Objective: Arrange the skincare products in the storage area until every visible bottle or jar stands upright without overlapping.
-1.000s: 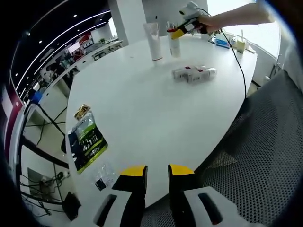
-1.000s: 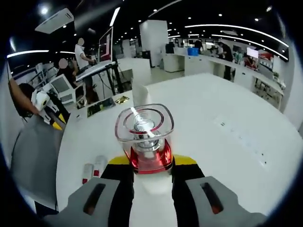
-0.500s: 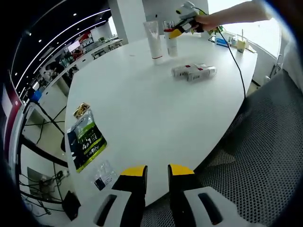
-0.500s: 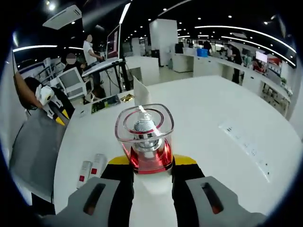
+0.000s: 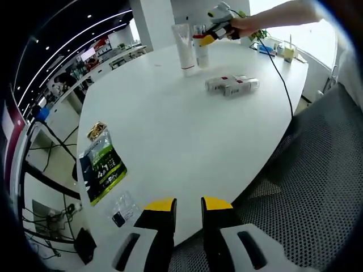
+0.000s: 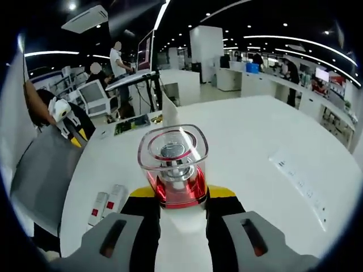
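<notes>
While the right gripper clamped the red-collared pump bottle below its clear, slick-looking cap, over the white table, the left gripper hung narrow-jawed, empty.

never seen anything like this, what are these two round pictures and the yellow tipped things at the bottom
Each picture comes from a fisheye camera riding on a hand-held two-jaw gripper; a person carries one in each hand. The left gripper holds nothing, its jaws close together, above the edge of a round white table. On that table lie two small boxes, a green packet and an upright white tube. Far across, the right gripper appears, held by the person's arm. In the right gripper view, its jaws clamp a bottle with a red collar and clear cap.
</notes>
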Motion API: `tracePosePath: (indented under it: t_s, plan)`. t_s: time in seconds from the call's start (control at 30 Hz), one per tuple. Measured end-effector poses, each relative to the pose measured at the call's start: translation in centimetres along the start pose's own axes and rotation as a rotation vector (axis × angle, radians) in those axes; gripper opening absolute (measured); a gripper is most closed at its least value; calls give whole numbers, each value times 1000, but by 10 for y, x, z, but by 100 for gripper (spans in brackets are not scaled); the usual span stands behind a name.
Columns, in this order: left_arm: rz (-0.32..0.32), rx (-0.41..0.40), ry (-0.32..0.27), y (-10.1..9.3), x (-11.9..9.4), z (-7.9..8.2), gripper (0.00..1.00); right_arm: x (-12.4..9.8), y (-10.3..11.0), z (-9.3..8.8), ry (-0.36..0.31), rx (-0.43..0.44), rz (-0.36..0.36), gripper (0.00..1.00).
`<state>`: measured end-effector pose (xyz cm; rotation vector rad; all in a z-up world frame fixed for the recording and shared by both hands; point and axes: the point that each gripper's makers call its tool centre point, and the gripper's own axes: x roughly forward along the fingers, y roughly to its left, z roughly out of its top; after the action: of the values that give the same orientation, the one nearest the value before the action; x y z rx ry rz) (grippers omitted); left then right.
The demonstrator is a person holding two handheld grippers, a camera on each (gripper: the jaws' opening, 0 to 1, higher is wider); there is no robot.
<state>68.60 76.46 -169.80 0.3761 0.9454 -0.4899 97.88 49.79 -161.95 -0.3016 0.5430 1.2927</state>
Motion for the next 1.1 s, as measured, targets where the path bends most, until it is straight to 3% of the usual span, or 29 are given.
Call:
tracePosePath:
  t_s: [1.1]
  plan:
    - [-1,-8,7,0,0,0,18,12,-2,-4,-10,-29,76,27]
